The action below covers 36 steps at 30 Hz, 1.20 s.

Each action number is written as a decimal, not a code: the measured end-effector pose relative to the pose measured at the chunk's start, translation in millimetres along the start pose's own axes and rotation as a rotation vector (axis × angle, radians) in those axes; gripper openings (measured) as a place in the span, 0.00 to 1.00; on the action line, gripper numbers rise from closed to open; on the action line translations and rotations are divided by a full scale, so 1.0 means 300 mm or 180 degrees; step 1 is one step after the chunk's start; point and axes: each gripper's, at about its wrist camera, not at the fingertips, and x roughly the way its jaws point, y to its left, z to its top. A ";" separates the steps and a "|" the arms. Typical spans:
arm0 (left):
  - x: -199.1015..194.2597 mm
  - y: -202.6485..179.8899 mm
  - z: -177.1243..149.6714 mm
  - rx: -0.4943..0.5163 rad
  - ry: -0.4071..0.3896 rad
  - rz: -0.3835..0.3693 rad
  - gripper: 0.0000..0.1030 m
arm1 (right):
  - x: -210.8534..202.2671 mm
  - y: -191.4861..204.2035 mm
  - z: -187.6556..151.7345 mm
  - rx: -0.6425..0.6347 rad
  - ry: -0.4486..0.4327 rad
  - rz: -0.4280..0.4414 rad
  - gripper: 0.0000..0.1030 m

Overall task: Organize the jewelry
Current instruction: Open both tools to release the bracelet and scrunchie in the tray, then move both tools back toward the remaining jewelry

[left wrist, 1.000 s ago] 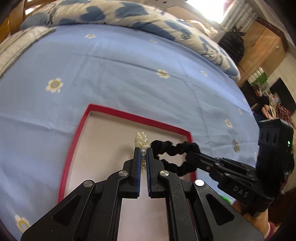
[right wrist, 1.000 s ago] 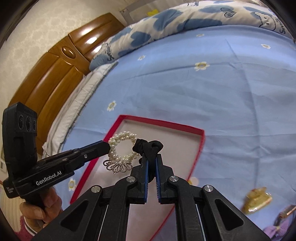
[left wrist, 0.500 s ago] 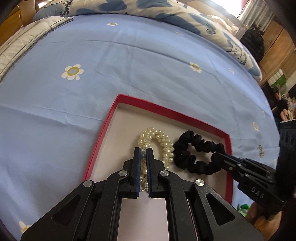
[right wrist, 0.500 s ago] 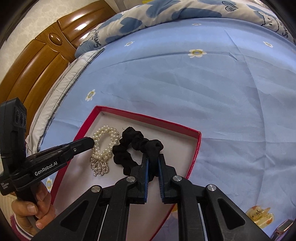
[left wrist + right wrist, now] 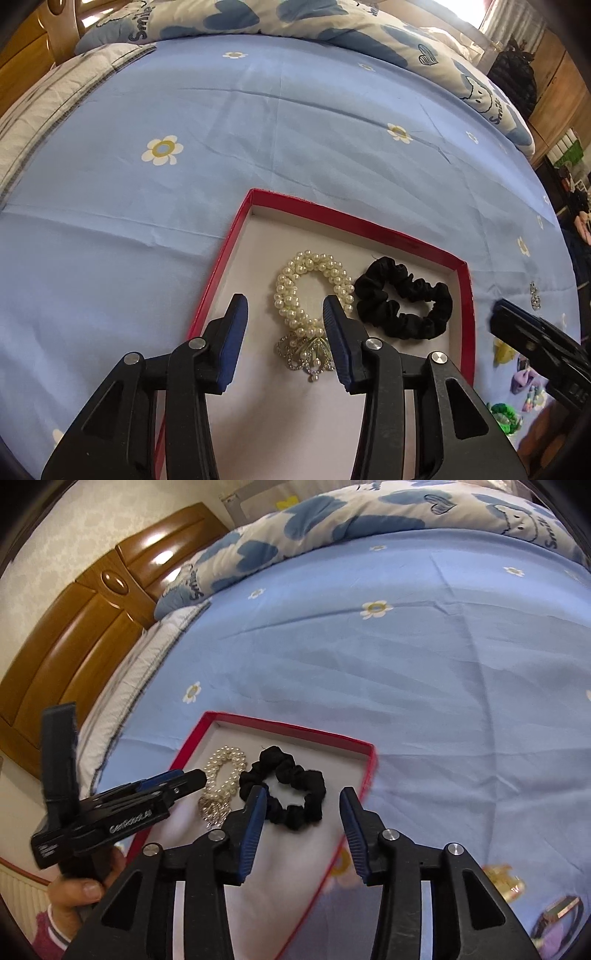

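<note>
Pearls in several strands make up the pearl bracelet (image 5: 314, 286), a cream-white loop ending in a small silver rhinestone charm (image 5: 308, 350) shaped like a fan. Just beside it, on the right in the left wrist view, lies a black scrunchie (image 5: 404, 304), gathered and matte, bent into a loose ring. The two nearly touch; whether they do is hard to tell. Both rest flat on the pale floor of a shallow red box (image 5: 221, 273) with low red walls, which sits on a light blue bedsheet (image 5: 184, 147) printed with small daisies.

The left gripper (image 5: 284, 328) hangs over the bracelet with its jaws opening, blue pads apart on either side of the charm end and pressing on nothing. The right gripper (image 5: 303, 819) is likewise opening, its pads clear of the scrunchie below them. A hand (image 5: 79, 886) grips the left tool's handle at the lower left of the right wrist view.
</note>
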 end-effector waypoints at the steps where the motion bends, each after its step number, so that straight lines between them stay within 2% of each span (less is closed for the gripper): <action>1: -0.008 -0.002 -0.002 0.0001 -0.0008 -0.0005 0.40 | -0.023 -0.008 -0.009 0.0018 -0.0027 -0.0001 0.44; 3: -0.029 -0.009 -0.010 0.0007 -0.0036 -0.0020 0.40 | -0.064 -0.024 -0.026 0.0067 -0.0079 -0.0001 0.47; 6: -0.067 -0.028 -0.030 0.0033 -0.0096 -0.0049 0.45 | -0.128 -0.058 -0.060 0.0140 -0.0159 -0.0002 0.48; 10: -0.119 -0.059 -0.061 0.0073 -0.0153 -0.0103 0.45 | -0.200 -0.105 -0.098 0.0228 -0.0219 -0.0033 0.48; 22: -0.233 -0.223 -0.171 0.0235 -0.0163 -0.0458 0.47 | -0.409 -0.277 -0.230 0.0463 -0.0399 -0.0274 0.50; 26: -0.251 -0.296 -0.211 0.0362 -0.0162 -0.0514 0.51 | -0.464 -0.333 -0.282 0.0549 -0.0441 -0.0374 0.50; 36: -0.238 -0.468 -0.254 0.0668 -0.0057 -0.0664 0.52 | -0.543 -0.483 -0.389 0.0808 -0.0488 -0.0570 0.51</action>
